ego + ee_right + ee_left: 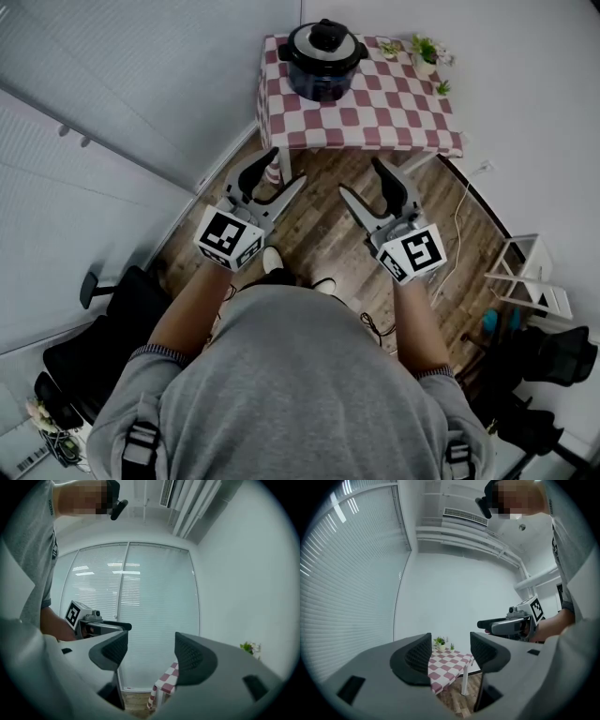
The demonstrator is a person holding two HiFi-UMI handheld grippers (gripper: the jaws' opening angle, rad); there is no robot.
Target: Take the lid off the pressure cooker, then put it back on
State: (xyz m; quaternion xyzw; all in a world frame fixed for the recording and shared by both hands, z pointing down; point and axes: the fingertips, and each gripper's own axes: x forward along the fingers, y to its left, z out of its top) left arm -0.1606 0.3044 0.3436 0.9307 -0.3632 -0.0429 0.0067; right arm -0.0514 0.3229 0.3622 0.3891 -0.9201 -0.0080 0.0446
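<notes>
Head view: pressure cooker [322, 58] well ahead, centred between my left gripper [289, 166] and right gripper [359, 175]; both gape empty.

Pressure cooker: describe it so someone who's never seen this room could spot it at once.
In the room's corner stands a small table under a red-and-white checked cloth. The pressure cooker sits at its far left corner: the only big, dark, round pot with a knobbed lid, near small potted plants.
</notes>
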